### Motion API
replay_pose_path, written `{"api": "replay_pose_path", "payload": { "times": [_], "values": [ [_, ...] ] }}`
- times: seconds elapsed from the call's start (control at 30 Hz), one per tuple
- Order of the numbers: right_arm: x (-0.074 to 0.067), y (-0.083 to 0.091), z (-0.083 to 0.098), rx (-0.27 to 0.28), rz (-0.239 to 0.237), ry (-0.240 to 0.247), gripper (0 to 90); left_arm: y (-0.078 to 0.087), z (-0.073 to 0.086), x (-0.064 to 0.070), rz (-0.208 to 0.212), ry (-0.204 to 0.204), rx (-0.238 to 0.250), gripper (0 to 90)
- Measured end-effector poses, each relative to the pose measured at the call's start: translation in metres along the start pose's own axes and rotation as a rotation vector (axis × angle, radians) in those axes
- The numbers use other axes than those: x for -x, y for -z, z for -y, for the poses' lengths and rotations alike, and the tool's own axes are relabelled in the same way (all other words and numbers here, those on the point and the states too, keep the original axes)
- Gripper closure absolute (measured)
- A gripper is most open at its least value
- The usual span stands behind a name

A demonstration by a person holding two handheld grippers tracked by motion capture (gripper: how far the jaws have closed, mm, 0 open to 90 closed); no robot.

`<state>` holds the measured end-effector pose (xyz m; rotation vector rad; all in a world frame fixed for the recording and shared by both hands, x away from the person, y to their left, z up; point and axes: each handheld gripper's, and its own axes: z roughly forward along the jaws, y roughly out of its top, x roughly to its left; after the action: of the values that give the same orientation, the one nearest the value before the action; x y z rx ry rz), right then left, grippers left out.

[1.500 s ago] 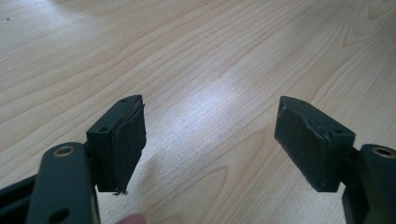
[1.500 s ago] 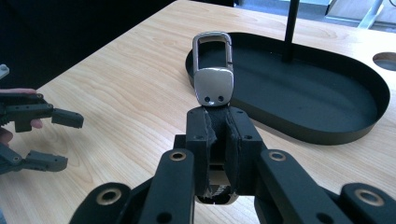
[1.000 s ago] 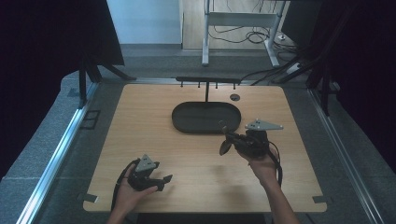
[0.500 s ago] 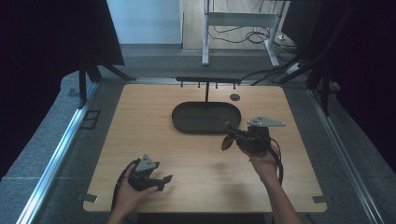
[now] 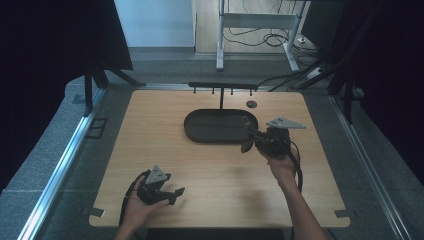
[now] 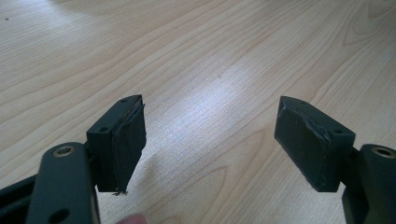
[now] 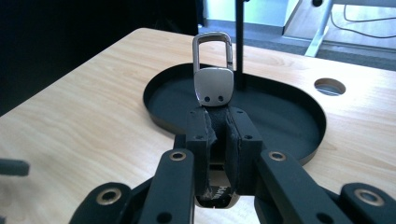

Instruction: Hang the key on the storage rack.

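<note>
My right gripper point(image 7: 218, 116) is shut on the black strap of a keychain with a silver metal clip point(image 7: 214, 70), which stands upright out of the jaws. It hovers at the near right rim of a black oval tray point(image 5: 210, 127), pointing left across it. A thin post point(image 7: 239, 42) rises from the tray point(image 7: 280, 116) just behind the clip. In the high view the right gripper point(image 5: 248, 136) is held by a hand. My left gripper point(image 5: 177, 195) rests near the table's front left, open, with bare wood between its pads point(image 6: 128, 140).
A dark bar with several small hooks point(image 5: 221, 86) tops the post at the table's far edge. A round cable hole point(image 5: 251, 104) lies behind the tray's right end. Black curtains flank the light wooden table point(image 5: 150, 150); its right edge is near the right forearm.
The right gripper has drifted a little farther from the person, toward the tray's right end, still holding the keychain. The left gripper has stayed put.
</note>
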<state>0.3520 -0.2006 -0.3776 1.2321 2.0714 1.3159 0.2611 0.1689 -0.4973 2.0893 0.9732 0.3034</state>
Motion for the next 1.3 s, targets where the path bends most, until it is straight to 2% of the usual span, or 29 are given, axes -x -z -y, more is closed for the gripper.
{"api": "replay_pose_path", "payload": {
  "times": [0.43, 0.7, 1.3],
  "values": [
    [0.018, -0.016, -0.009, 0.011, 0.058, -0.037, 80.8, 0.0, 0.0, 0.0, 0.001, 0.004, 0.002, 25.4],
    [0.029, -0.03, -0.015, 0.036, 0.096, -0.055, 80.8, 0.0, 0.0, 0.0, 0.001, 0.002, 0.0, 25.4],
    [0.045, -0.051, -0.027, 0.064, 0.145, -0.074, 80.8, 0.002, 0.0, -0.002, 0.003, 0.007, 0.004, 25.4]
  ]
}}
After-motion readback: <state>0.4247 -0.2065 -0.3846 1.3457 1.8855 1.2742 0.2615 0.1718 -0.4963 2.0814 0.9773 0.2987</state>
